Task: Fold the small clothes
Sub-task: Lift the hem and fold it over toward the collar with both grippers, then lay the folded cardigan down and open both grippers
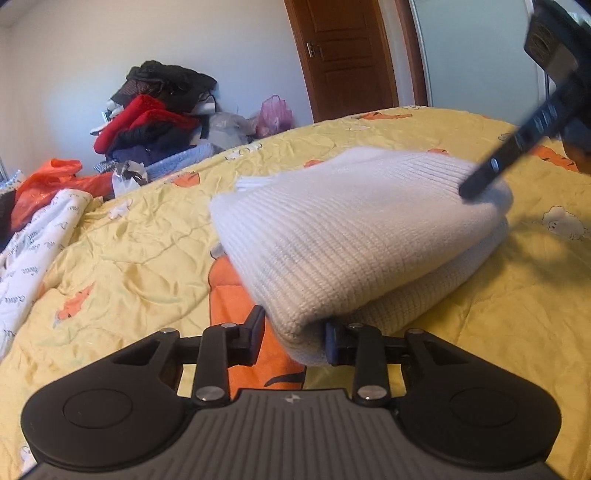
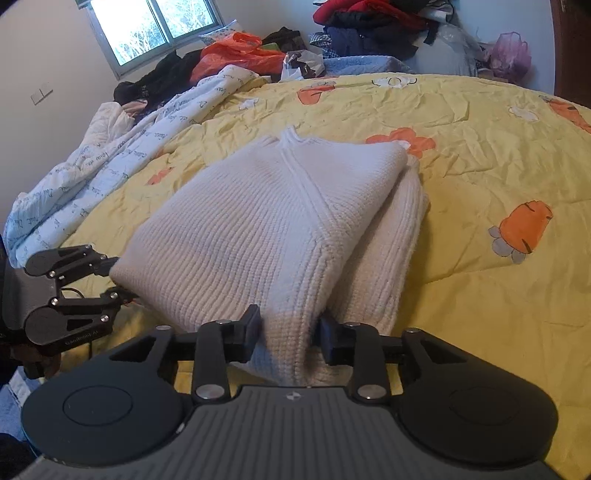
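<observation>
A white ribbed knit sweater (image 1: 354,236) lies folded over on the yellow bedspread (image 1: 140,236). My left gripper (image 1: 293,334) has its jaws around the sweater's near corner, with fabric between the pads. My right gripper (image 2: 290,334) is shut on the sweater's (image 2: 266,221) other near edge, fabric bunched between its jaws. The upper layer is lifted off a lower folded layer. The right gripper also shows in the left wrist view (image 1: 480,184) at the sweater's far right corner. The left gripper shows in the right wrist view (image 2: 114,277) at the sweater's left corner.
A white printed duvet (image 2: 110,166) lies crumpled at the bed's left side. An orange plastic bag (image 2: 236,55) and a heap of red and dark clothes (image 1: 155,122) sit beyond the bed. A wooden door (image 1: 343,55) and a window (image 2: 155,26) stand behind.
</observation>
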A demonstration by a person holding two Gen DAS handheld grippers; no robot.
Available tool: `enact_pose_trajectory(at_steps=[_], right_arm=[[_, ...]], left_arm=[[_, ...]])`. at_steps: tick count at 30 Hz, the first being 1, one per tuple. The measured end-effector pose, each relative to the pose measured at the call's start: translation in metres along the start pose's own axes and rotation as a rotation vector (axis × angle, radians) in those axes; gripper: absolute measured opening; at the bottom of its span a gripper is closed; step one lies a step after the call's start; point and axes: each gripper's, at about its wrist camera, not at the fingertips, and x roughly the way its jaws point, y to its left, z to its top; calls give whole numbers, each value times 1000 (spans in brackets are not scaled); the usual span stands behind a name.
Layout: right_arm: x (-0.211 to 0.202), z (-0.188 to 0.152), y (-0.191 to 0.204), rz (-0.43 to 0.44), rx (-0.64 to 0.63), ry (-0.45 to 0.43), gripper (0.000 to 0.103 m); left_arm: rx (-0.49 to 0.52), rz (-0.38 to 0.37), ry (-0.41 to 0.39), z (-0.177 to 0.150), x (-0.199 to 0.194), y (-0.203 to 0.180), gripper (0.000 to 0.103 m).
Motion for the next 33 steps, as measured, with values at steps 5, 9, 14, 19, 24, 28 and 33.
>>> enact_pose_trajectory(at_steps=[5,9,14,19,24,28,33], right_arm=[[-15,49,-28,75,144,-201,78],[39,86,-60,-10,256,-135,63],[82,91,-57,-28,198,-42,16],[75,71,-88,-22,284,-96,12],[54,68,-55,-128,190,-126,40],[6,63,-36,-88,161,-251,58],[20,93,-13,-44,113,-295,65]], left_arm=[[5,30,-33,1,3,-7,32],[39,76,-53,-2,7,-16,32],[10,73,-21,-4,7,-7,22],[-7,107,10,-10,27,-12,20],[46,32,-14,-11,-7,-10,25],[-54,-136,-107,1,-52,20,29],[-260,-111,-166,64,-12,41,56]])
